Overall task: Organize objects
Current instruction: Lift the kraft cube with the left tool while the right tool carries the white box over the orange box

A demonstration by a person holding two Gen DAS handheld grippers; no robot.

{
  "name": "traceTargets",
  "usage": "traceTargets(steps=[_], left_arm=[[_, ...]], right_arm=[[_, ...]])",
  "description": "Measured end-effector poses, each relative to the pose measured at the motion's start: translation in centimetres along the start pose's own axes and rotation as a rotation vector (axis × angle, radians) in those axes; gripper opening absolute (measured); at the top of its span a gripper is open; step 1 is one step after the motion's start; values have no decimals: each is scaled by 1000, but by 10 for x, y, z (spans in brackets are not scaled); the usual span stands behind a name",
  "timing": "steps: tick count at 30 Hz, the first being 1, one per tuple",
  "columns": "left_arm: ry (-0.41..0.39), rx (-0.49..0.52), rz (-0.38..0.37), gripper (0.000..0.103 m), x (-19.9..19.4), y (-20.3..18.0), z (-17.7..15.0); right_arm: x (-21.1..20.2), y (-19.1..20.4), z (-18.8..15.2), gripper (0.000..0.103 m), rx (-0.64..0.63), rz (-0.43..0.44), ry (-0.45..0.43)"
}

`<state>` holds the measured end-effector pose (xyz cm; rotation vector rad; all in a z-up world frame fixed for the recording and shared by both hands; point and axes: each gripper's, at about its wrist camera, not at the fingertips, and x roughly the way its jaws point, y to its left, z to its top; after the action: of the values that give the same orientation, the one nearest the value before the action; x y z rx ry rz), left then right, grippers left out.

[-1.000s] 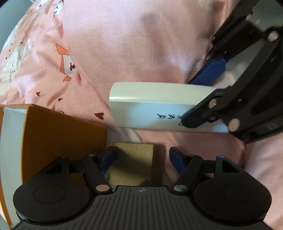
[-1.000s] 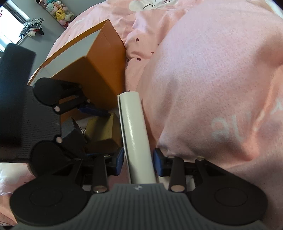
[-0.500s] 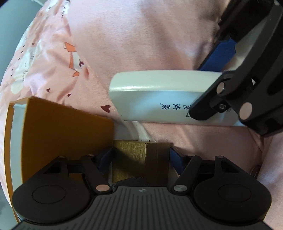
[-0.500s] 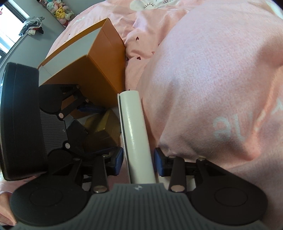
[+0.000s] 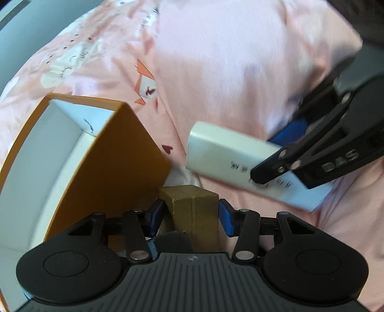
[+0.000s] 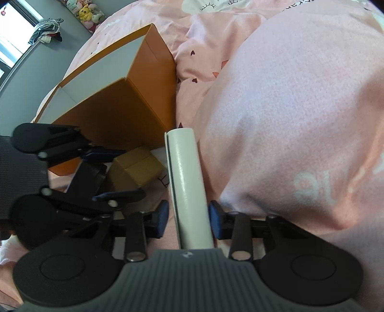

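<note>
My left gripper (image 5: 190, 216) is shut on a small gold-brown carton (image 5: 195, 208), held just right of the open orange box (image 5: 115, 168) with white inside walls. My right gripper (image 6: 188, 217) is shut on a long white box (image 6: 186, 182) with blue writing, which points forward beside the pink pillow. In the left wrist view the white box (image 5: 228, 156) sits at the right, clamped by the right gripper (image 5: 276, 158). In the right wrist view the gold carton (image 6: 136, 171) and the left gripper (image 6: 108, 175) sit at the left, in front of the orange box (image 6: 124, 108).
Everything rests on a bed with a pink printed sheet (image 5: 96, 55). A large pink pillow (image 6: 300, 108) fills the right side. A grey wall, a window and plush toys (image 6: 84, 9) are far behind.
My left gripper closed on the gold carton and lifted, so the inside of the orange box shows. The white box tilted and shifted right in the left wrist view.
</note>
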<state>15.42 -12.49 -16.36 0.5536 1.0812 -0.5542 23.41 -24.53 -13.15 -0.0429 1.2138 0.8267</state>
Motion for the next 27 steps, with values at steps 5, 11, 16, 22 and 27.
traceTargets(steps=[5,11,16,22,27], left_arm=[[-89,-128,-33,55,-25,0,1],[-213,-253,-79,55,-88,8,3],[-334,-380,-123,55,-136,21,-3],[-464,-465,-98,55,-181,49,-10],[-505,-543,24,55,-205,86,-24]], right_arm=[[-5,1,-2,33,-7,1,-6],[-26,1,4,31,44,31,-67],[-56,10,12,31,49,24,-146],[-91,38,37,31,-11,35,-237],[-101,73,75,31,-66,68,-310]])
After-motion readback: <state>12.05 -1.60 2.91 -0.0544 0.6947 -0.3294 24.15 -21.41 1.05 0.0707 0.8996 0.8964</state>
